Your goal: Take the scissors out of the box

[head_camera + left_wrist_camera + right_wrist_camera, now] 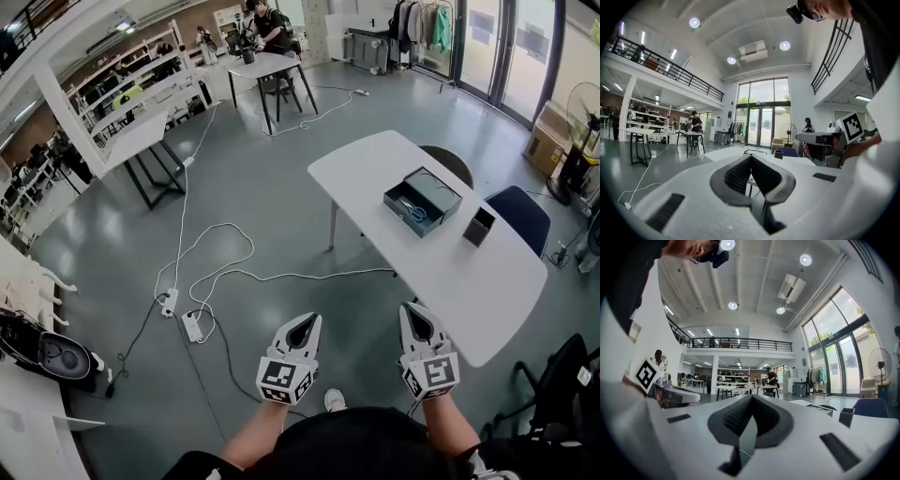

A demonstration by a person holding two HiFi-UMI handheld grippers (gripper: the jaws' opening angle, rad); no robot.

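Looking at where things stand, the person holds both tools low and close to the body. The left gripper [305,324] and the right gripper [419,315] are each pinched fully together with nothing between the tips. Each gripper's own view shows the same thing: the dark pads meet in a point.

The scissors [410,208] lie flat inside the open box [441,192], well ahead of the right gripper and a bit to its right, up on the white table [469,281]. So nothing's been reached yet.

What could go sideways, as a guess:

- Arriving at the box with the jaws closed like this would just poke the scissors or shove the box along the tabletop. They need to spread first.
- The scissors sit flat and low in the tray, so there's not much to bite on. A shallow pinch on the blades could slip, or the tips could catch the box wall instead.
- The box looks light. If nothing steadies it, it might lift or slide along with the scissors. The left gripper is free to hold it down.
- A small dark holder [479,226] stands just beside the box on its far right, easy to clip with a wide swing.
- The cables [220,272] and power strip [192,326] on the floor ahead-left of the left gripper are a trip risk on the way over.
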